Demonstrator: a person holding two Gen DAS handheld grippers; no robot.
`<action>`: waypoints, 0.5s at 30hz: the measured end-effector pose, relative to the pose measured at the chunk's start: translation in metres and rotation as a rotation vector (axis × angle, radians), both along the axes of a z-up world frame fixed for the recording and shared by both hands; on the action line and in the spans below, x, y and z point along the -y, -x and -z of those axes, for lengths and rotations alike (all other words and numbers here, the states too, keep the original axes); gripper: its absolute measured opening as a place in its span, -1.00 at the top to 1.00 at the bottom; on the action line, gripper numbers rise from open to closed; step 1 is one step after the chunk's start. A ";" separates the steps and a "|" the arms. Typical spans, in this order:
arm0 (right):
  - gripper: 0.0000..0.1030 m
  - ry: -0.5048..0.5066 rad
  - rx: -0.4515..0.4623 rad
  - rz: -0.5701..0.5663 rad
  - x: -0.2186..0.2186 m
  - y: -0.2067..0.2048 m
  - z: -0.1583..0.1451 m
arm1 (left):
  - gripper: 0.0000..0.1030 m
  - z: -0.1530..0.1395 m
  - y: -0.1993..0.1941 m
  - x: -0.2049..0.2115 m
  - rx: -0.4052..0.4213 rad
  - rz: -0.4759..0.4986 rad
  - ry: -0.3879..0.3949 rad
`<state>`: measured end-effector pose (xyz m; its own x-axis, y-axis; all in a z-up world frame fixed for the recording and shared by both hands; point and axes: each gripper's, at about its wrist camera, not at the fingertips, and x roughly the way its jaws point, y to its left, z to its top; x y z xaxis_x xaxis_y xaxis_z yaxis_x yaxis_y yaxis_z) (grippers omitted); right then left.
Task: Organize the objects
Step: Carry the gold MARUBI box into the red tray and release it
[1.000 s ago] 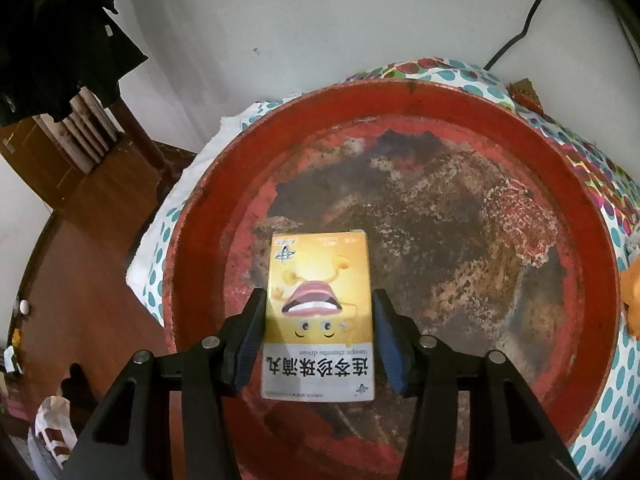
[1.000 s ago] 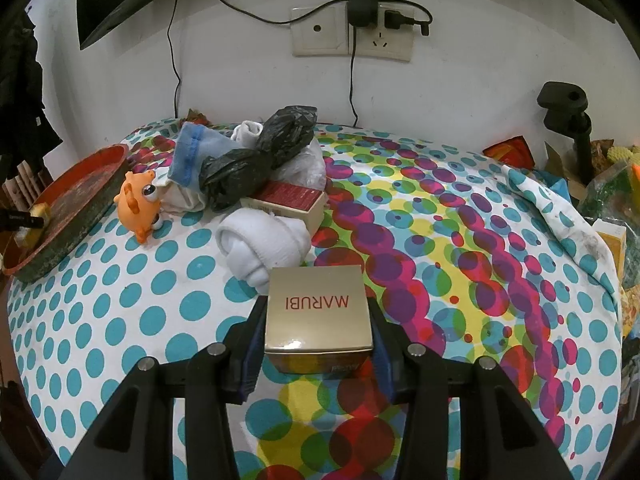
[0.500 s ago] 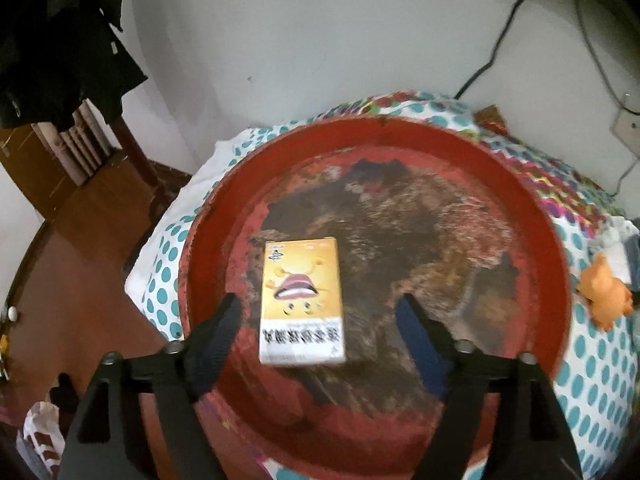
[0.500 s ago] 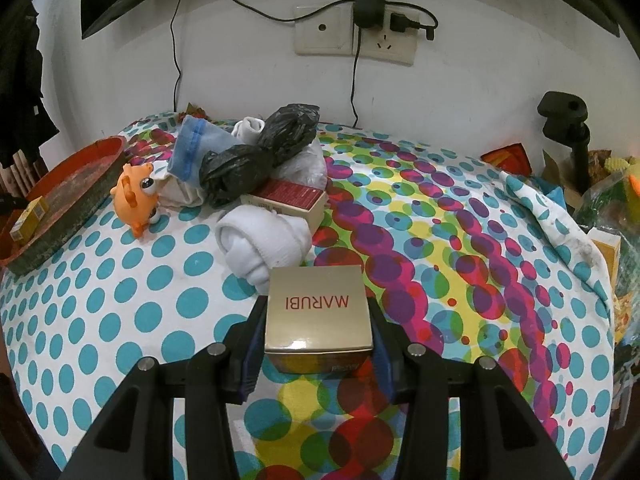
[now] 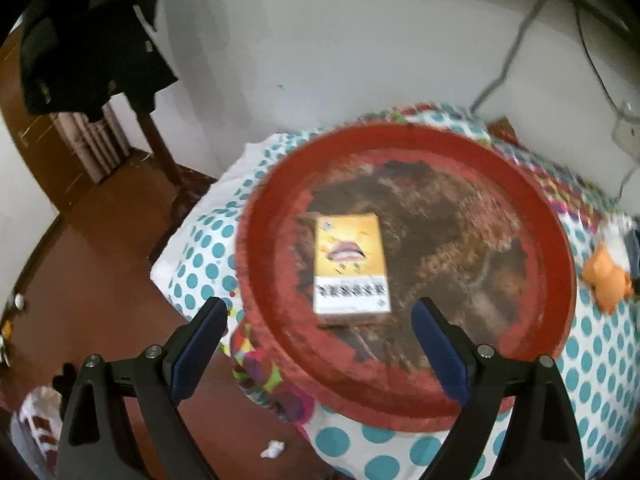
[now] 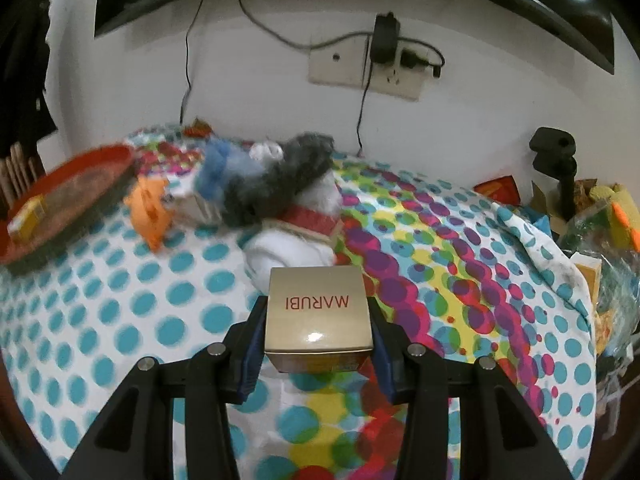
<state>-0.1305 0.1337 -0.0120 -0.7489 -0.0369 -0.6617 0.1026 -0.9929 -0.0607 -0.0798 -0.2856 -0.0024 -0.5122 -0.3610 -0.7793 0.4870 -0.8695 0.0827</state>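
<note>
The left gripper (image 5: 318,316), its jaws just opened wide and empty, should back straight away from the yellow box (image 5: 349,264) so neither finger clips it. That box lies flat in the red tray (image 5: 560,264), ahead of and clear of both fingers. The right gripper (image 6: 318,334) clamps the gold box (image 6: 318,314) above the dotted surface (image 6: 120,320), well apart from the tray.

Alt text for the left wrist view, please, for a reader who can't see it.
A yellow box lies flat in a worn red tray on a dotted cloth. The left claw, jaws just opened wide, hangs clear of it, gripping nothing.
</note>
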 end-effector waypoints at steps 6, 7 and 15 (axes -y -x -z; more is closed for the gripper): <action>0.10 0.022 -0.034 -0.058 0.047 0.005 -0.030 | -0.82 0.004 -0.004 0.018 -0.004 -0.029 -0.040; 0.10 0.026 -0.040 -0.071 0.055 0.006 -0.034 | -0.82 0.006 -0.004 0.022 0.003 -0.038 -0.039; 0.10 0.057 -0.021 -0.175 0.131 0.021 -0.046 | -0.82 0.013 -0.007 0.040 0.009 -0.075 -0.061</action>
